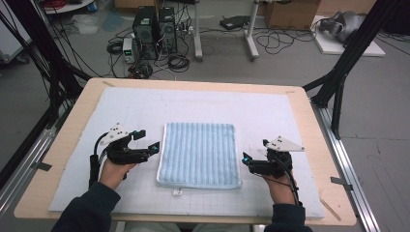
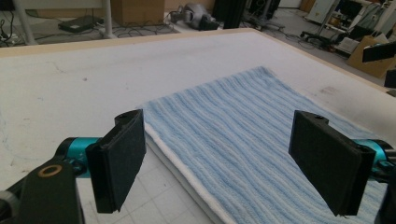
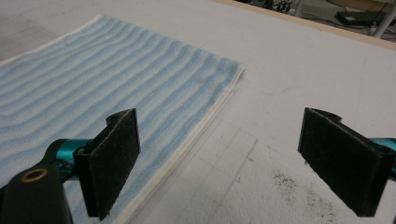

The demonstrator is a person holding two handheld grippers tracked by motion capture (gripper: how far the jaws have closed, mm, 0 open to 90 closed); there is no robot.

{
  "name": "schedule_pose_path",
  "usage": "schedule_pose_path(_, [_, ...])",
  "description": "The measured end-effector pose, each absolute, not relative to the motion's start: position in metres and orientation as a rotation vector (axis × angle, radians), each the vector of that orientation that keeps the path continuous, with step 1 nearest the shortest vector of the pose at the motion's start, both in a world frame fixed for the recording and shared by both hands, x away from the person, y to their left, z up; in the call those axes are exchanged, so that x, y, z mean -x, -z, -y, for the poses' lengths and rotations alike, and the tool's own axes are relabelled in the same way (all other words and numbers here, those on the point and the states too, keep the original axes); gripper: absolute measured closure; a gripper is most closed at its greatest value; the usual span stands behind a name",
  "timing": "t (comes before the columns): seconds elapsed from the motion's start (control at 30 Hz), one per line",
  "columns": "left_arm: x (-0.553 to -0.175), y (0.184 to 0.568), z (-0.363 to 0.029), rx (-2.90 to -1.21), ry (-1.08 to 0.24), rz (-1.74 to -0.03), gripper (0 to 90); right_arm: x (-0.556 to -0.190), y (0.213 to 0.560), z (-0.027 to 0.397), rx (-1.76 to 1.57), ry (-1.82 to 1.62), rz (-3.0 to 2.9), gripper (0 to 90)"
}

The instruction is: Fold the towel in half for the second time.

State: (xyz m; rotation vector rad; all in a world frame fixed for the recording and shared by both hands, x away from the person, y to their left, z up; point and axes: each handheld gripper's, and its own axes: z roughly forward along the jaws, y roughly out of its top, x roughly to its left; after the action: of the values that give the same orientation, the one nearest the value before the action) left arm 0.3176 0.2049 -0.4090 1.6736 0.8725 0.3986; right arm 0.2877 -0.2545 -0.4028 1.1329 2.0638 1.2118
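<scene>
**Folded towel flanked by two open hand-held grippers**

The bench (image 1: 309, 116) carries a white mat (image 1: 145, 104) marked with a faint grid. At the mat's middle, slightly toward 6 o'clock, lies a folded blue-striped towel (image 1: 199, 153), flat, with a small white tag (image 1: 177, 192) at its near edge. At the towel's 9 o'clock sits the left hand-held gripper (image 1: 146, 141), jaws spread wide, holding nothing. At its 3 o'clock the right hand-held gripper (image 1: 255, 157) is likewise wide open and empty, just beside the towel's edge.
</scene>
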Motion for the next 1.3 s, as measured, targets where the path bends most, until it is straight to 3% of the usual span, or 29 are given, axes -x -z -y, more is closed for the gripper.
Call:
schedule_pose_path(0.6, [-0.385,0.404,-0.187,-1.749,-0.351,-0.929,21.9,-0.36,0.399,0.239,-1.218,-1.184,-2.151,12.1])
schedule_pose_path(0.97, [-0.424,0.429,-0.178,-1.779,-0.336,-1.056,23.8,-0.413,0.412,0.22,-1.266,-1.103,-2.23,21.2])
schedule_pose_path(1.07, [-0.43,0.434,-0.181,-1.758,-0.339,-1.109,23.5,-0.419,0.417,0.217,-1.271,-1.106,-2.249,26.6])
schedule_pose_path(1.3, [-0.44,0.444,-0.177,-1.791,-0.322,-1.13,28.9,-0.427,0.421,0.211,-1.291,-1.107,-2.252,28.8])
